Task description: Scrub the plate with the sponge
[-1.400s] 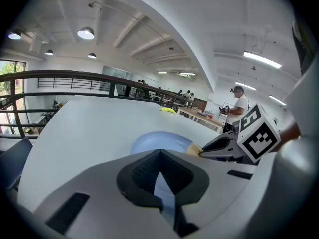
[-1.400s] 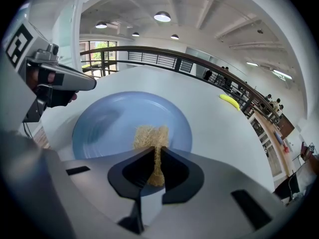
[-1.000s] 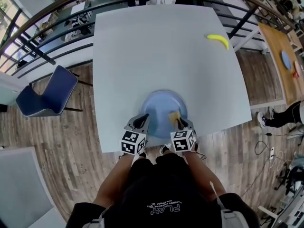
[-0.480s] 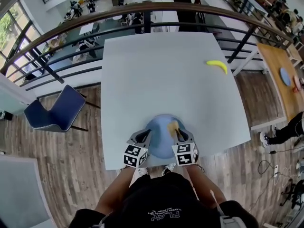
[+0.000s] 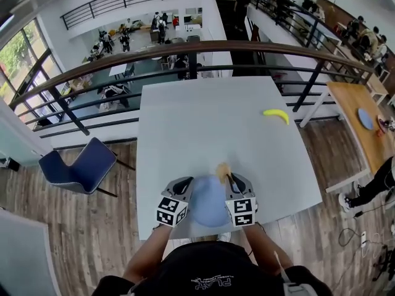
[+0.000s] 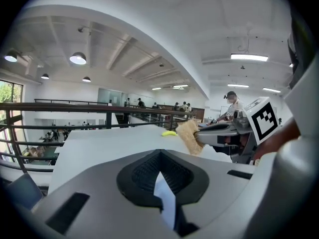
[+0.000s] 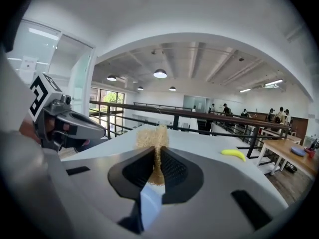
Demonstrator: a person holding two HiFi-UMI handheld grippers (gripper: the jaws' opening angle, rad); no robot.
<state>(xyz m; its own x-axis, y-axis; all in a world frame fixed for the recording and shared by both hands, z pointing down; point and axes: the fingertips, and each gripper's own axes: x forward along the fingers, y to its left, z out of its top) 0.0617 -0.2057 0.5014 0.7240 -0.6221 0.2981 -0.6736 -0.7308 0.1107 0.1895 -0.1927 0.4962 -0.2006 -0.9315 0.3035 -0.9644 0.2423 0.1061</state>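
Head view, plate: the blue plate (image 5: 208, 205) sits at the near edge of the white tabletop (image 5: 203, 128), between the left gripper (image 5: 183, 188) and the right gripper (image 5: 230, 182).
Head view, sponge: the tan sponge (image 5: 222, 168) juts ahead of the right gripper, by the plate's far rim.
Head view, banana: the banana (image 5: 276, 115) lies far right, well apart.
Left gripper view, fingers: the fingers (image 6: 139, 176) are closed on the plate's thin pale-blue rim.
Right gripper view, fingers: they are clamped on the upright sponge, with the plate edge showing below.
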